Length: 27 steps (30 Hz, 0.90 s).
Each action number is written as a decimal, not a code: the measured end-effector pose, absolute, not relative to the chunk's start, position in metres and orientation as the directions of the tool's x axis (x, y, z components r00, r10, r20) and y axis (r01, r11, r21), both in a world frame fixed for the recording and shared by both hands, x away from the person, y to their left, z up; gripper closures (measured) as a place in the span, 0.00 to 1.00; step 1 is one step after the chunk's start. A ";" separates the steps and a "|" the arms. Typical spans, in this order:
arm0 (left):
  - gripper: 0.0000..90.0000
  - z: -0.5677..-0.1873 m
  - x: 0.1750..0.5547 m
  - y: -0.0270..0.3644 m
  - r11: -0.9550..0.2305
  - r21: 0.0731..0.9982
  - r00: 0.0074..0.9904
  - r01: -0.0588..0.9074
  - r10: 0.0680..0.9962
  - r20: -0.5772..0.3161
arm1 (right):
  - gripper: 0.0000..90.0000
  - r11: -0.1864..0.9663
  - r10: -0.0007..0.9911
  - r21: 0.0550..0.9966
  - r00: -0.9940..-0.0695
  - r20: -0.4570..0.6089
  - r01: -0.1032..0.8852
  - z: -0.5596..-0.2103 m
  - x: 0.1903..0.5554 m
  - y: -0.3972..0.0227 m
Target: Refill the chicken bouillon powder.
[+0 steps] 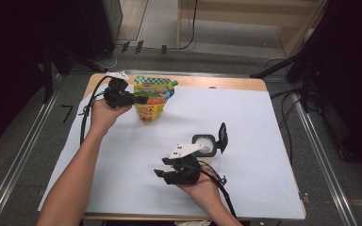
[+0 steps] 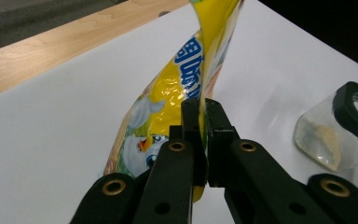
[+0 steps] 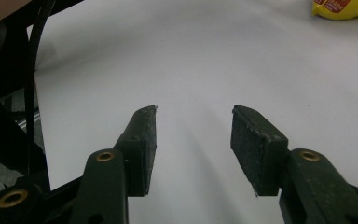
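A yellow snack pouch (image 1: 153, 96) with a green-checked top stands tilted at the back left of the white sheet. My left gripper (image 1: 143, 100) reaches it from the left and is shut on its side edge. In the left gripper view the jaws (image 2: 203, 109) pinch the yellow film of the pouch (image 2: 177, 93) flat between the pads. My right gripper (image 1: 162, 167) is near the front middle of the sheet, aimed left. It stands open (image 3: 193, 116) over bare white sheet with nothing between its fingers. The pouch's bottom corner (image 3: 342, 7) shows far off at the top right.
A small glass jar (image 1: 205, 145) with a black flip lid (image 1: 222, 136) standing open lies right of centre, just behind my right hand; it also appears as the jar (image 2: 321, 140) at the right edge. The white sheet (image 1: 245, 117) covers a wooden table (image 1: 217, 83). Cables trail from both grippers.
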<state>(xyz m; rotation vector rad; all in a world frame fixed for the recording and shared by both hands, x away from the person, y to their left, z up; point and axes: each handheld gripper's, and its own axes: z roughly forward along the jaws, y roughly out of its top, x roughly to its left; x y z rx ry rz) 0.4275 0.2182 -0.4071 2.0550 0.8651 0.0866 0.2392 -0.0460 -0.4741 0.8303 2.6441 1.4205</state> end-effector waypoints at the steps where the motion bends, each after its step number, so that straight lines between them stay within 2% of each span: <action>1: 1.00 -0.406 0.427 0.219 -0.366 0.754 0.755 0.545 0.606 -0.252 | 0.57 0.440 0.466 0.782 -0.857 0.222 0.442 -0.475 0.240 -0.045; 9: 1.00 -0.385 0.410 0.220 -0.376 0.743 0.768 0.553 0.575 -0.281 | 0.55 0.445 0.494 0.764 -0.840 0.226 0.467 -0.481 0.242 -0.041; 27: 1.00 -0.358 0.351 0.205 -0.378 0.768 0.821 0.517 0.472 -0.321 | 0.58 0.394 0.545 0.789 -0.811 0.212 0.471 -0.490 0.245 -0.044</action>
